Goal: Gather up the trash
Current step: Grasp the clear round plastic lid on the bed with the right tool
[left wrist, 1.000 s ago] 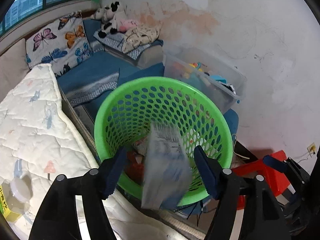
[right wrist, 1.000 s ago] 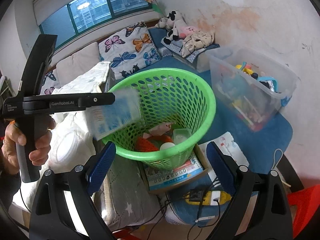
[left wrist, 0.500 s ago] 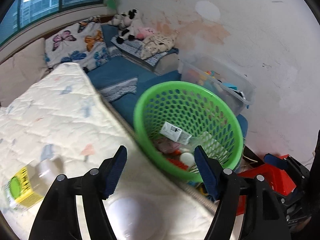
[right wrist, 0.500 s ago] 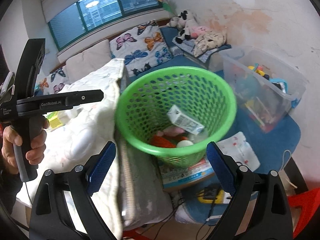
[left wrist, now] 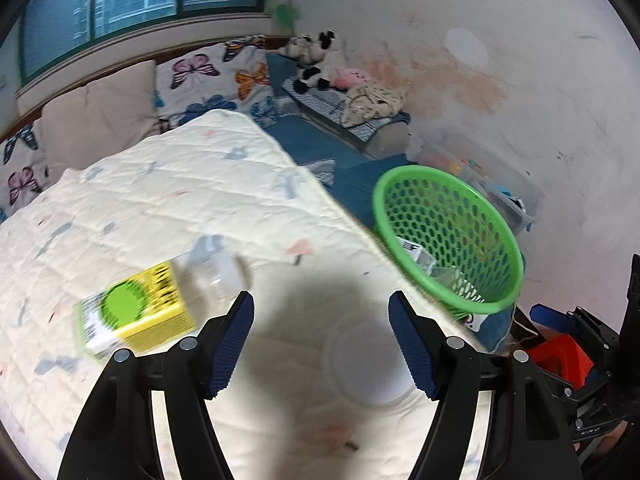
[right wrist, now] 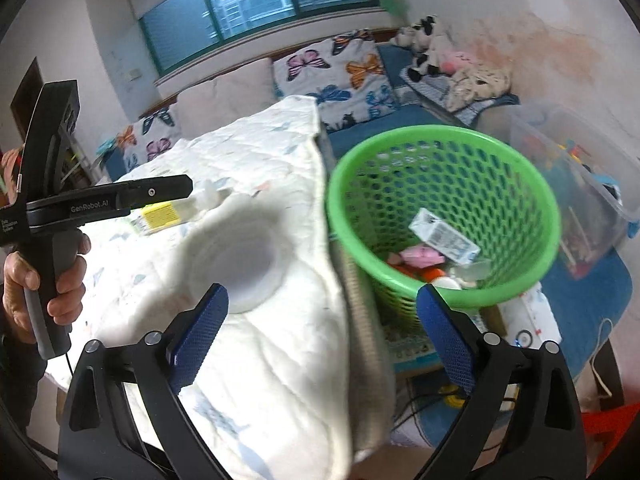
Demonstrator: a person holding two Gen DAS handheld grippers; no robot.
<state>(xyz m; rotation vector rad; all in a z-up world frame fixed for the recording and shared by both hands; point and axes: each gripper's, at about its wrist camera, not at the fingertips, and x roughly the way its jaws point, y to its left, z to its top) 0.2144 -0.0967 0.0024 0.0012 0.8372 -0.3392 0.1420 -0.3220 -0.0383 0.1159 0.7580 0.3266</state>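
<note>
left wrist view: the left gripper point(left wrist: 320, 340) hangs half open and empty over the quilt point(left wrist: 160, 200), the bottle point(left wrist: 160, 304) beside its left finger; a second ago a carton fell between these jaws into the basket point(left wrist: 452, 236).
right wrist view: the right gripper point(right wrist: 324, 336), opening and empty, aims at the quilt's basket-side edge by a white tub point(right wrist: 236, 264); the carton point(right wrist: 444, 236) lies in the basket.

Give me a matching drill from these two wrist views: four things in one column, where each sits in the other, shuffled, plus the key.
Things:
1. white carton
2. bottle with yellow label
3. clear plastic cup
4. cow plush

Places:
A. on the quilt, lying on its side
B. inside the green basket
C. far corner by the wall
D. on the quilt, just ahead of the right tongs

Pairs: 1-B, 2-A, 3-D, 4-C
</note>
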